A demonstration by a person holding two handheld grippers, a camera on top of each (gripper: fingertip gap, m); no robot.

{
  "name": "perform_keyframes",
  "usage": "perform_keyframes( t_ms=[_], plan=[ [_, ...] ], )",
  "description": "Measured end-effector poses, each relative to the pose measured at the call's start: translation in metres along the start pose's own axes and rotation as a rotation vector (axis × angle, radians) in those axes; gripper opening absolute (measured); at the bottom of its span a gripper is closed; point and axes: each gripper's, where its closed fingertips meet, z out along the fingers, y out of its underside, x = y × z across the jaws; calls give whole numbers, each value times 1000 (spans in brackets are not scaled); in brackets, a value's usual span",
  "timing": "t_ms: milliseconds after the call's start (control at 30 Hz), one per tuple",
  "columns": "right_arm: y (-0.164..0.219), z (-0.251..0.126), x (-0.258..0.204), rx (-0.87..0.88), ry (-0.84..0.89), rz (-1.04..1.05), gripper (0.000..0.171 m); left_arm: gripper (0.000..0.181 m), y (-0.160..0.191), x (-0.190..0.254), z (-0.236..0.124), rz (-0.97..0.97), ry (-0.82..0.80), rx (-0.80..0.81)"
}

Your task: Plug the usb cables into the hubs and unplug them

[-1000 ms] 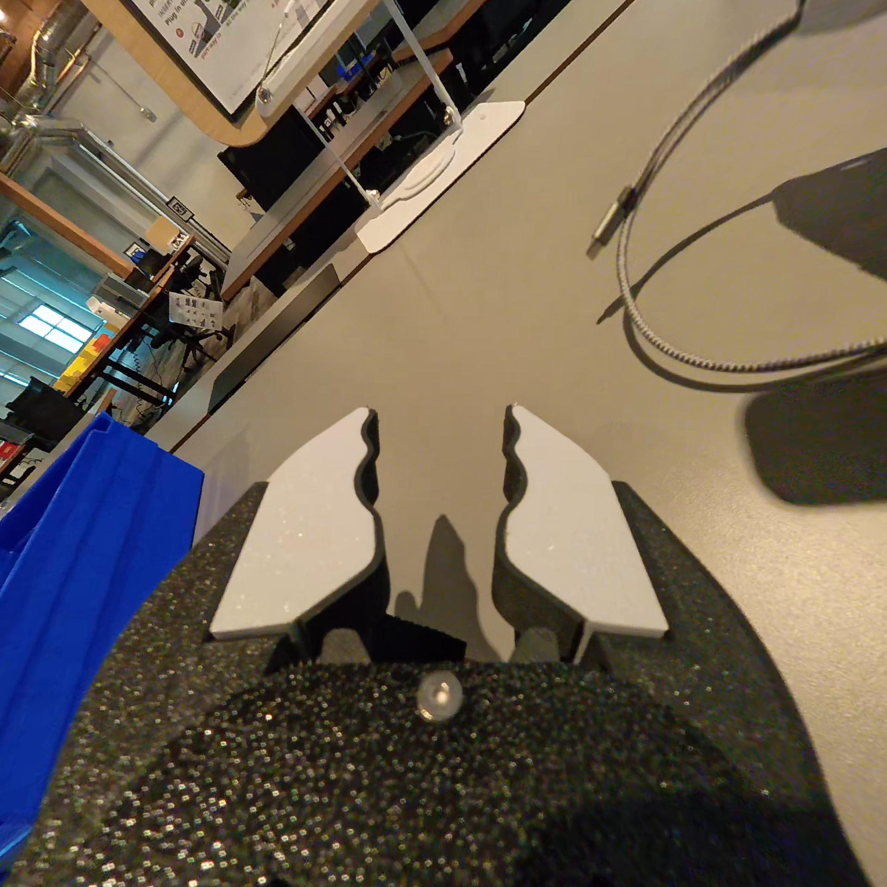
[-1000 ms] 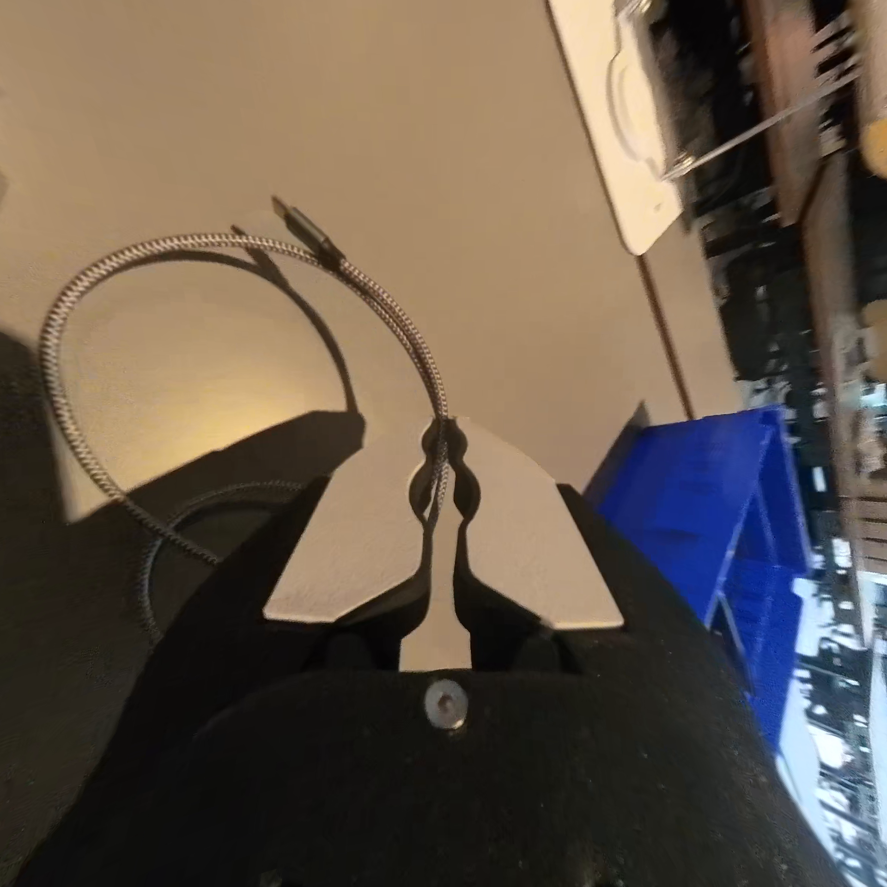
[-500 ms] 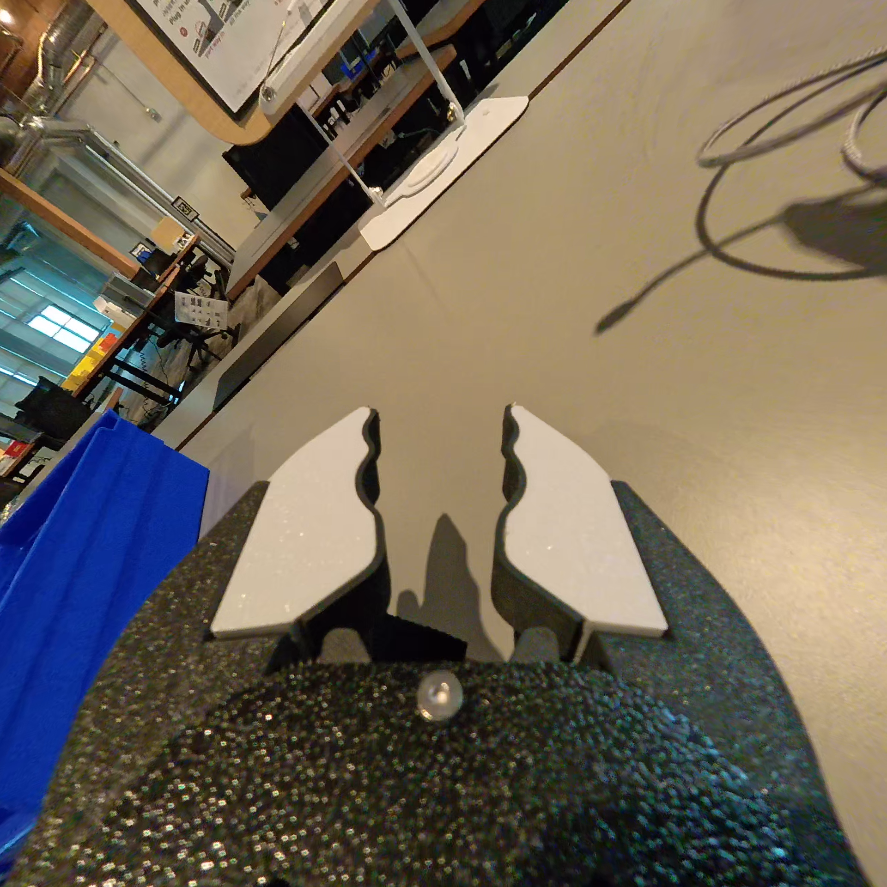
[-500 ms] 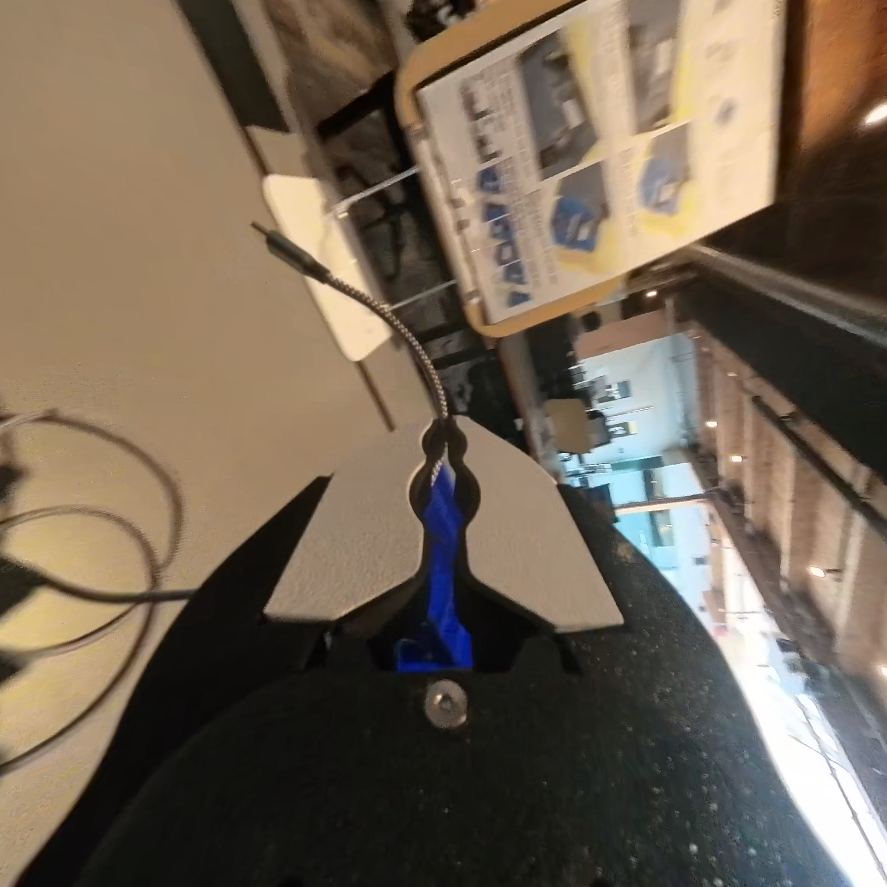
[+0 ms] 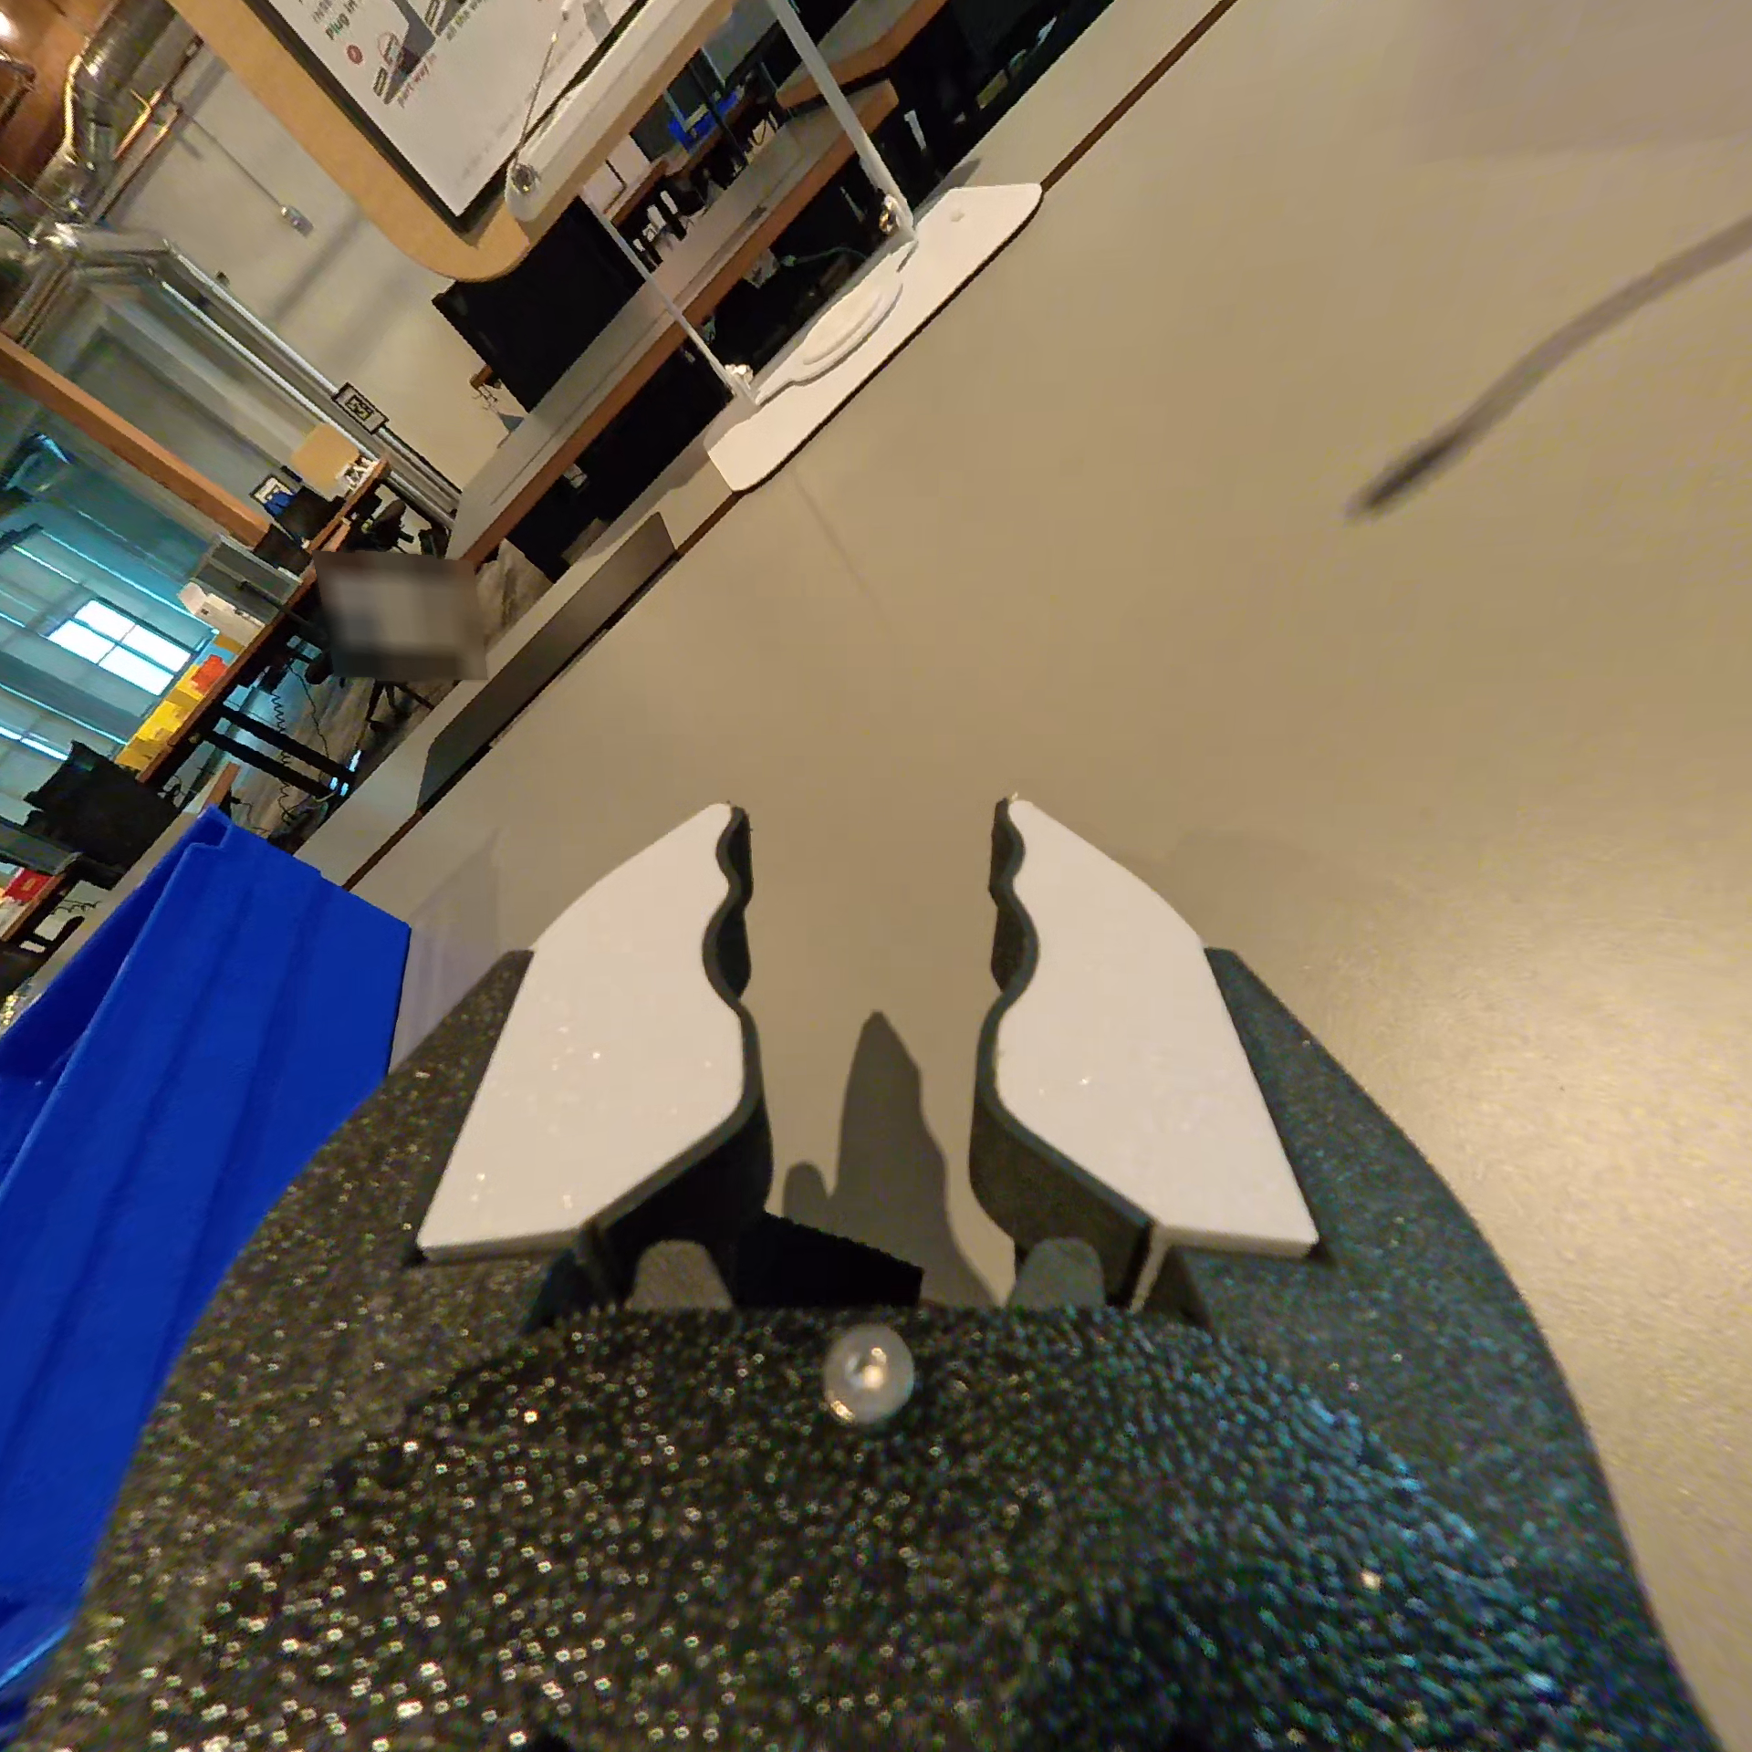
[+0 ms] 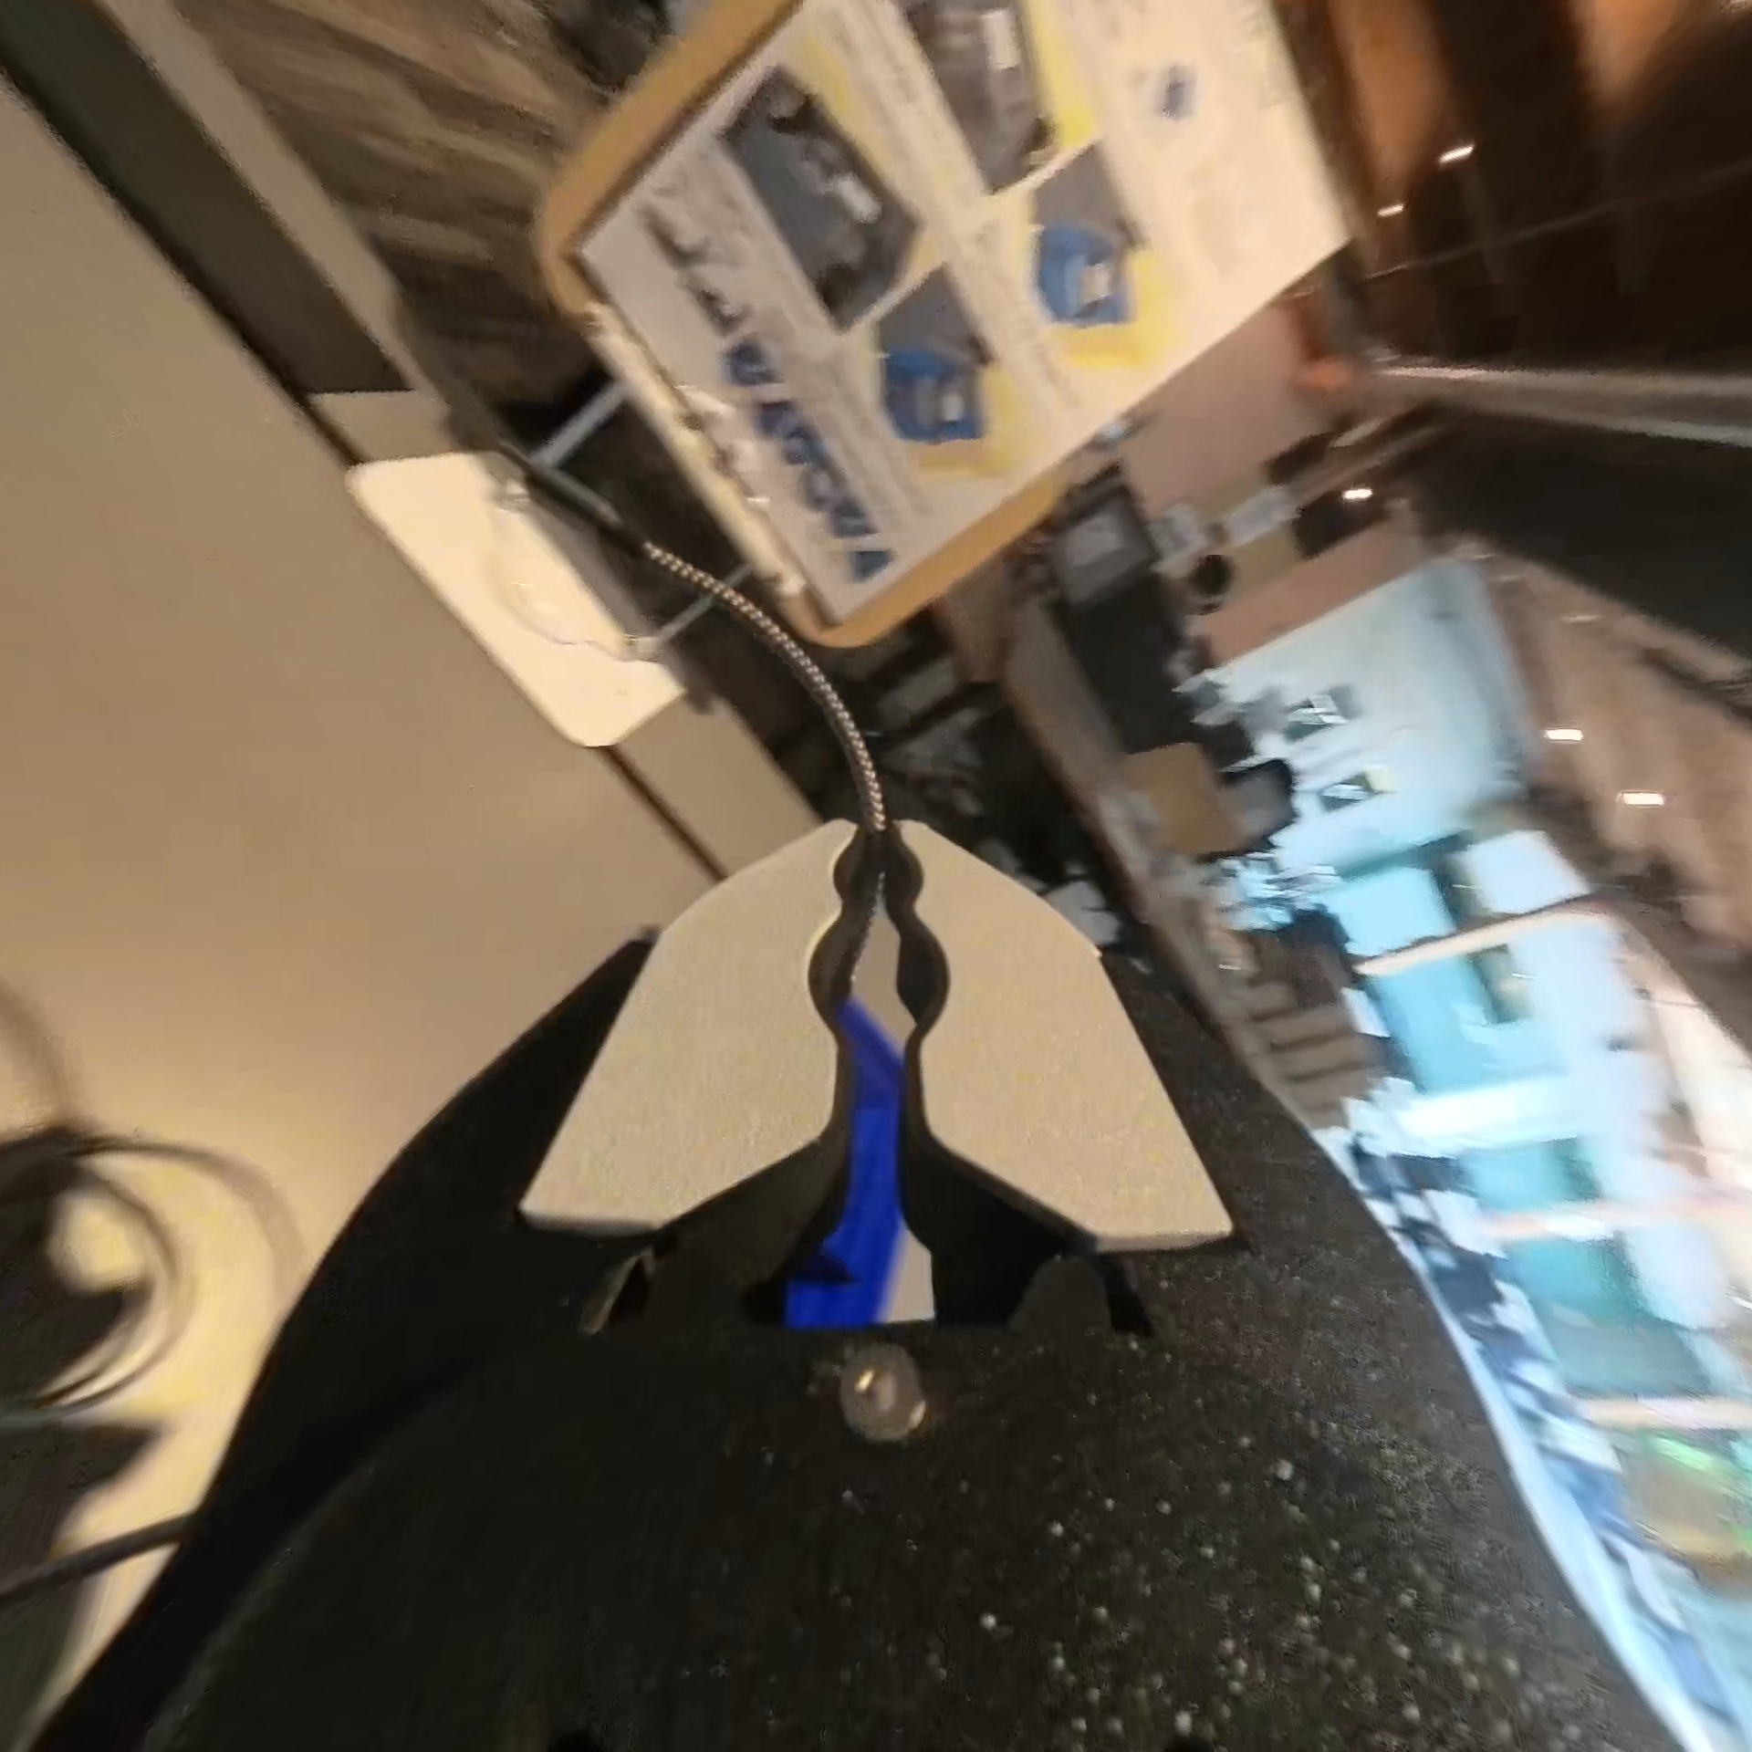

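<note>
My right gripper [image 6: 877, 834] is shut on a braided grey USB cable [image 6: 787, 645] and holds it up in the air. The cable rises from the fingertips and bends left to its dark plug end [image 6: 593, 512]. The rest of the cable hangs out of sight; its shadow loops lie on the table [image 6: 85, 1261]. My left gripper [image 5: 870, 820] is open and empty, low over the grey table [image 5: 1232, 664]. A blurred dark streak, cable or shadow, crosses the upper right of the left wrist view [image 5: 1517, 389]. No hub is in view.
A blue plastic bin [image 5: 171, 1090] stands close at the left of my left gripper; a strip of it shows between my right fingers [image 6: 867, 1138]. A white flat base with a clear stand [image 5: 872, 313] sits at the table's far edge, also in the right wrist view [image 6: 512, 607]. One gripper's finger ends stand about 40 centimetres off the other's.
My right gripper has lifted the cable off the table and swung up toward the room. In the left wrist view the cable has left the table's right side. My left gripper has stayed still.
</note>
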Motion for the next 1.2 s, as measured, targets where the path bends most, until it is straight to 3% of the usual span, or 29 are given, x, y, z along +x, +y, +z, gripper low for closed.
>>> perform_keyframes(
  t_ms=[233, 367, 767, 967, 1200],
  plan=[
    [64, -2, -159, -99, -421, 43, 4, 48, 1, 0, -1, 14, -10, -2],
    [103, 0, -208, -208, -555, 114, 3, 48, 2, 0, 0, 20, -11, -8],
    [161, 24, -269, -354, -738, 297, 5, 47, 1, 1, -1, 20, -10, -1],
    [159, 13, -270, -328, -734, 306, 32, 47, 1, 1, -1, 22, -7, -3],
    [139, -25, -298, -272, -908, 344, 39, 47, 1, 2, -1, 34, -11, -5]
  ],
)
